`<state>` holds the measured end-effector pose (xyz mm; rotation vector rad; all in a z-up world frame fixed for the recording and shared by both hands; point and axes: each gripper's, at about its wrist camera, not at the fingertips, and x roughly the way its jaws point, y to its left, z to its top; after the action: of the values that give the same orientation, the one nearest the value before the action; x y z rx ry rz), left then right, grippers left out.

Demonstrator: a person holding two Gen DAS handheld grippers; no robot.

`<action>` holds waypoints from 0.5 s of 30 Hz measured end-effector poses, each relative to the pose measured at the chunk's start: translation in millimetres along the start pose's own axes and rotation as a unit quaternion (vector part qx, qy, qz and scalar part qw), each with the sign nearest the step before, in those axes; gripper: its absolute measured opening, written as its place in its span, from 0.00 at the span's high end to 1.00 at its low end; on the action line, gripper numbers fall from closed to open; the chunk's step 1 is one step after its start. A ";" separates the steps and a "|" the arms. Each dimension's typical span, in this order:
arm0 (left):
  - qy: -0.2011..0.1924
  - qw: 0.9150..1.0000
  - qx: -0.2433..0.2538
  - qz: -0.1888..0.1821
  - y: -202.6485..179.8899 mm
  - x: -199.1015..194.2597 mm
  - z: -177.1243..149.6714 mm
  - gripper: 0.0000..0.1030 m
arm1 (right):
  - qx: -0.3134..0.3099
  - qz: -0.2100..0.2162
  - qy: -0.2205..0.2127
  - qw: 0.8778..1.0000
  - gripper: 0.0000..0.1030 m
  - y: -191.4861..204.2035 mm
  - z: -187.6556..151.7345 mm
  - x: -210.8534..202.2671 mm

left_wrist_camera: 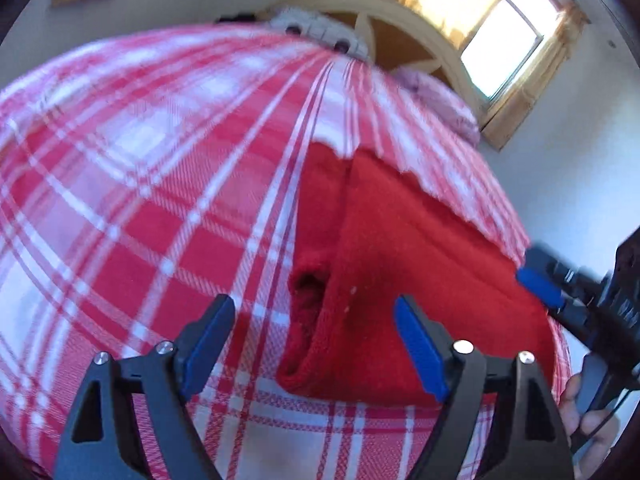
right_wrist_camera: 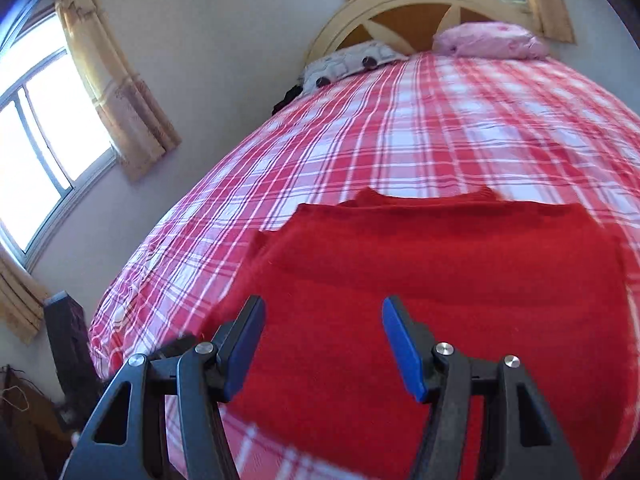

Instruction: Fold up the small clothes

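Left gripper [left_wrist_camera: 314, 338]: jaws stand wide apart, blue pads clear of any cloth, nothing between them but air above the near edge of the red sweater [left_wrist_camera: 404, 264]. Right gripper [right_wrist_camera: 323, 344]: jaws likewise parted, nothing pinched, poised over the sweater's broad red surface. In the left wrist view the same right gripper enters at the right margin, with the person's hand [left_wrist_camera: 588, 420] wrapped round its handle.

Red sweater: lies flat on the plaid bedsheet [left_wrist_camera: 140, 208], near the foot of the bed. It is folded over itself; a lengthwise crease runs through it, and a sleeve opening shows at the fold near the left gripper. In the right wrist view its far edge is straight, with two small humps of fabric behind it.

Surroundings: a curved wooden headboard [right_wrist_camera: 404, 12] stands at the far end. A pink pillow [right_wrist_camera: 492, 42] and a grey patterned pillow [right_wrist_camera: 348, 60] rest against it. Curtained windows [right_wrist_camera: 44, 128] admit strong daylight. A dark object stands on the floor beside the bed; its nature cannot be determined.
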<state>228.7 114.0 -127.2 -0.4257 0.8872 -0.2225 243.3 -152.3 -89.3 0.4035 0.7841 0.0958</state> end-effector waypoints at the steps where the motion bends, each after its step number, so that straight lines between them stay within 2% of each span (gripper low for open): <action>1: -0.013 1.000 -0.001 -0.002 -0.6 -0.7 -2.1 0.19 | 0.004 0.008 0.006 1.000 0.40 2.0 1.6 6.2; 3: -0.011 1.000 -0.004 -0.019 -2.8 0.2 -0.9 0.21 | 0.008 0.014 0.018 1.000 0.40 7.2 4.5 20.6; 5: -0.005 0.998 -0.032 -0.053 -1.4 2.0 -1.3 0.37 | 0.005 0.018 0.029 0.999 0.40 11.7 8.5 33.1; 7: 0.019 0.995 -0.062 -0.078 2.9 12.5 -1.0 0.69 | 0.006 0.022 0.038 0.999 0.40 12.6 12.2 40.3; 9: 0.017 0.995 -0.072 -0.070 3.8 15.2 -2.8 0.80 | 0.016 0.024 0.037 0.999 0.40 13.3 14.8 44.5; 10: 0.018 0.994 -0.073 -0.077 4.6 15.1 -2.6 0.84 | 0.020 0.025 0.034 0.999 0.40 12.3 14.2 44.2; 15: 0.000 0.991 -0.077 -0.107 3.3 4.1 -3.1 0.87 | 0.038 0.025 0.040 0.998 0.40 3.7 3.2 45.1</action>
<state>228.8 114.7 -133.4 -0.6663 0.8612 -0.3512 277.7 -139.5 -116.0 0.4948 0.8589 0.1306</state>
